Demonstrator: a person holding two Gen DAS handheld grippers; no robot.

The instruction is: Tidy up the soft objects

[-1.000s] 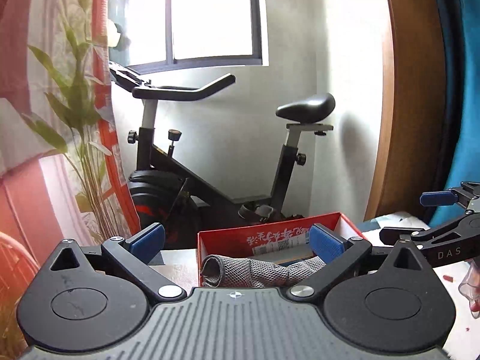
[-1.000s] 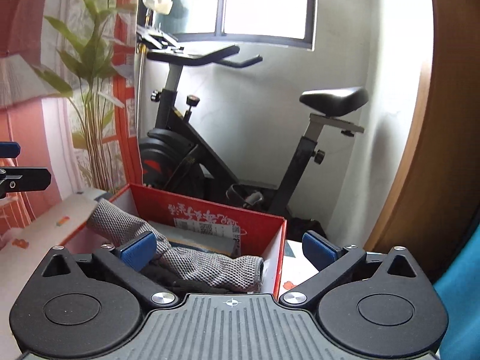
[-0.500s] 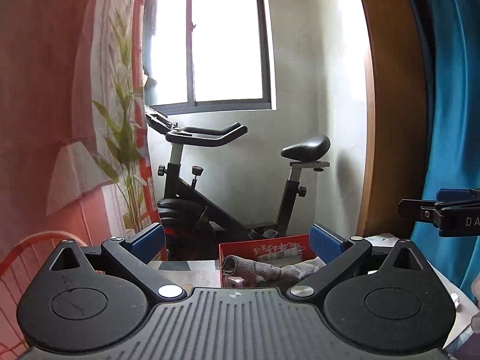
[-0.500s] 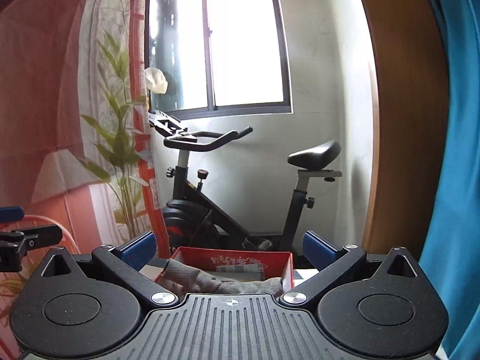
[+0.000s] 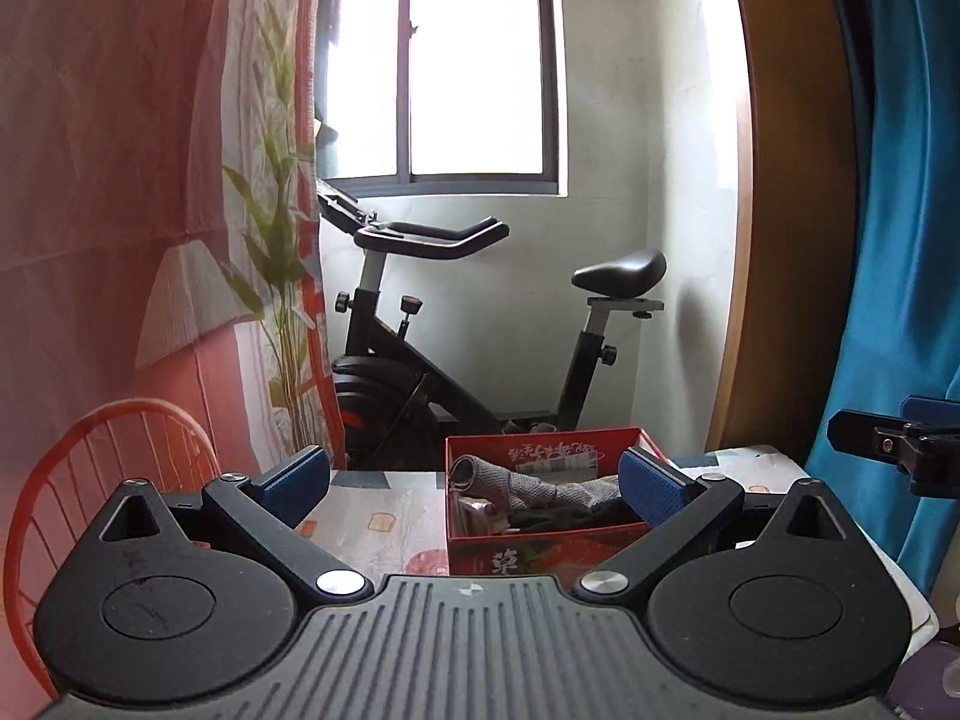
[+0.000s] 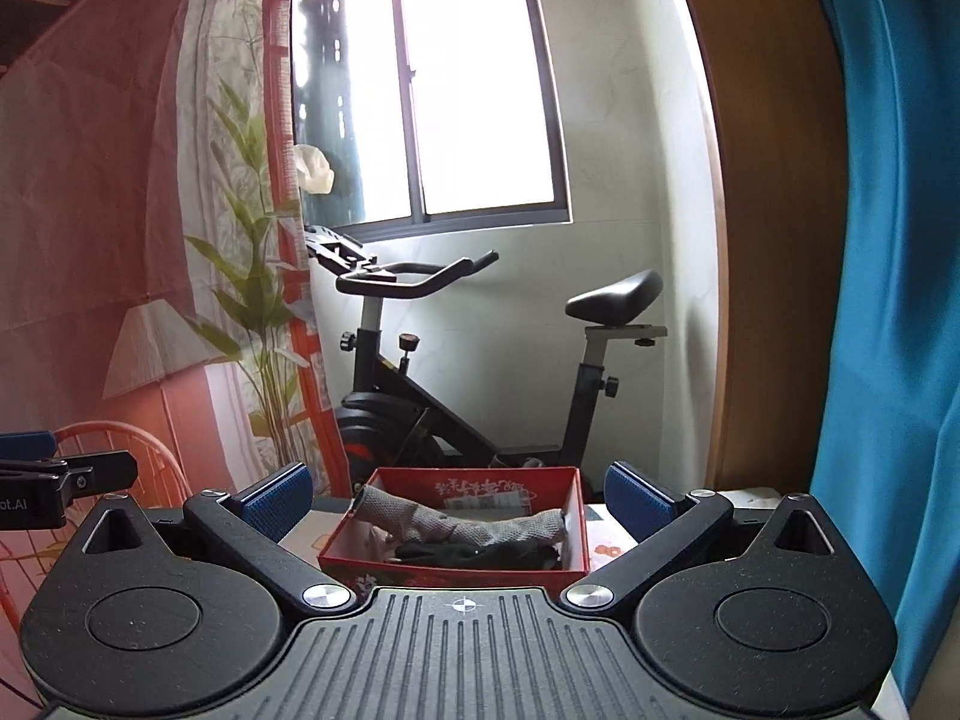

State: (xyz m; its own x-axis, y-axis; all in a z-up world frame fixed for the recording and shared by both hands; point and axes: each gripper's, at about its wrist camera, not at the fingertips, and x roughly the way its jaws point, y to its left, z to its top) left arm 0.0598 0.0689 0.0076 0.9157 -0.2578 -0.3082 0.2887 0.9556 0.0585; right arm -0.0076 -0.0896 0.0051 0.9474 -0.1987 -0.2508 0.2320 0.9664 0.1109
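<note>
Two grippers, both mine, both held up off the surface (image 5: 372, 516) and level with each other, nothing in either. Largest thing ahead is the exercise bike (image 6: 474, 372) against the far wall under the window, with the patterned curtain (image 6: 120, 192) to its left and the blue curtain (image 6: 888, 276) to its right; an orange wire chair (image 5: 114, 468) sits at the left edge. On the surface stands the red box (image 6: 456, 567), open-topped, and in it the grey knitted cloth (image 6: 462, 528) lies rolled lengthwise over some darker soft things beneath; I cannot tell what those are. One end of the grey roll rides up at the box's left wall. Left gripper (image 5: 474, 483): fingers spread wide, empty. Right gripper (image 6: 459, 495): fingers likewise spread wide, empty. Judgement: the packing looks near finished. Risks from here: the raised end of the roll could spring loose and spill over the rim if left untucked; a low pass could clip the light cardboard wall and skid or tip the box; pressing down may snag the open knit.
</note>
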